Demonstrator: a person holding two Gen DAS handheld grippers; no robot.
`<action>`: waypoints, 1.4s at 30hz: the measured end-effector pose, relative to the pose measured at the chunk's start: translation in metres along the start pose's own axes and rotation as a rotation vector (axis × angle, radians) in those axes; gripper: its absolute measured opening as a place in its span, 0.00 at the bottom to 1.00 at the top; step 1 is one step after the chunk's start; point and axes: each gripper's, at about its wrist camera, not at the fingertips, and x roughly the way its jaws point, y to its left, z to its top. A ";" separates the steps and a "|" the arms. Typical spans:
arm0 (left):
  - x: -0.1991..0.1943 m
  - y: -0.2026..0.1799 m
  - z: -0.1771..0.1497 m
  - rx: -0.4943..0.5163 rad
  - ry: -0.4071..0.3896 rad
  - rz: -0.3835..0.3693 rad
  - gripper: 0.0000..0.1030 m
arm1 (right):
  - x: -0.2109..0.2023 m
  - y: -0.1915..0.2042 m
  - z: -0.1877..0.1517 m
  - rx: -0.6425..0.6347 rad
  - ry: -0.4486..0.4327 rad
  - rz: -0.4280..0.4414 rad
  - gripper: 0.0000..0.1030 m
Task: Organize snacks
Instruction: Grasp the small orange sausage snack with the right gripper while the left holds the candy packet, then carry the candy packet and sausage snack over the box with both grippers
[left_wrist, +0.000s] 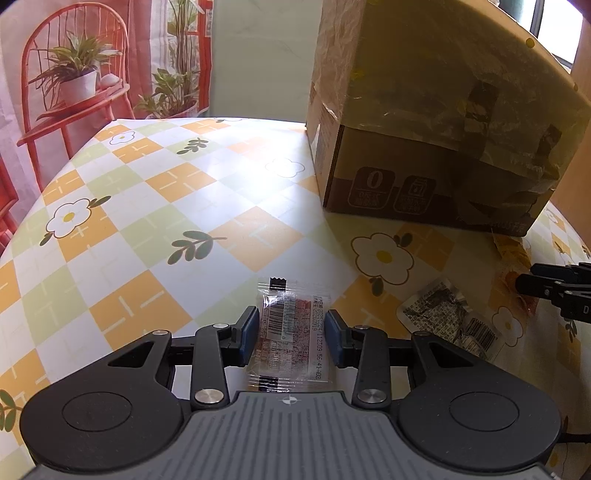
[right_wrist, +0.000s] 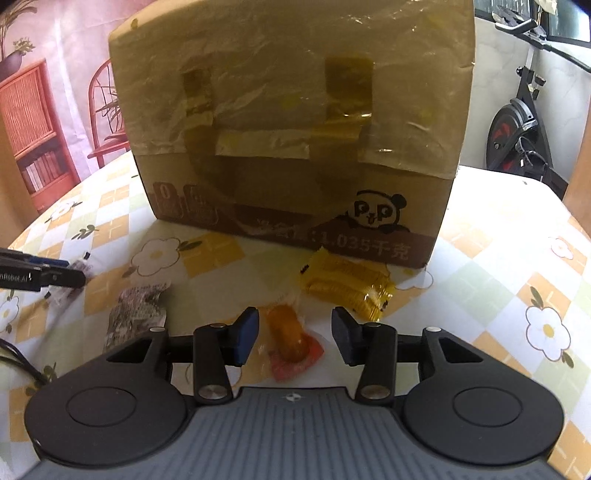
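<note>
A clear snack packet (left_wrist: 291, 325) with a red label and barcode lies on the table between the blue pads of my left gripper (left_wrist: 291, 332), which is shut on its two long edges. In the right wrist view, my right gripper (right_wrist: 295, 332) straddles an orange snack in a clear wrapper (right_wrist: 290, 338). Its jaws are closing, with gaps still showing on both sides of the snack. A yellow packet (right_wrist: 347, 284) lies just beyond, against the box. A grey printed packet (right_wrist: 136, 310) lies between the two grippers, also visible from the left wrist as the grey packet (left_wrist: 447, 317).
A tall taped cardboard box (right_wrist: 295, 129) stands on the checked flower tablecloth (left_wrist: 147, 206) right behind the snacks. The left gripper's tip (right_wrist: 55, 277) shows at the left edge, the right gripper's tip (left_wrist: 554, 288) at the right edge. An exercise bike (right_wrist: 517, 129) stands beyond the table.
</note>
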 end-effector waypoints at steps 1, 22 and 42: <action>0.000 0.000 0.000 0.000 0.000 0.000 0.40 | 0.001 -0.001 0.001 0.000 0.002 0.005 0.46; -0.001 -0.001 -0.001 0.005 -0.007 0.007 0.40 | 0.013 0.021 -0.012 -0.072 -0.056 -0.034 0.23; -0.019 -0.001 0.001 -0.035 -0.052 -0.033 0.39 | 0.003 0.023 -0.015 -0.086 -0.092 -0.012 0.22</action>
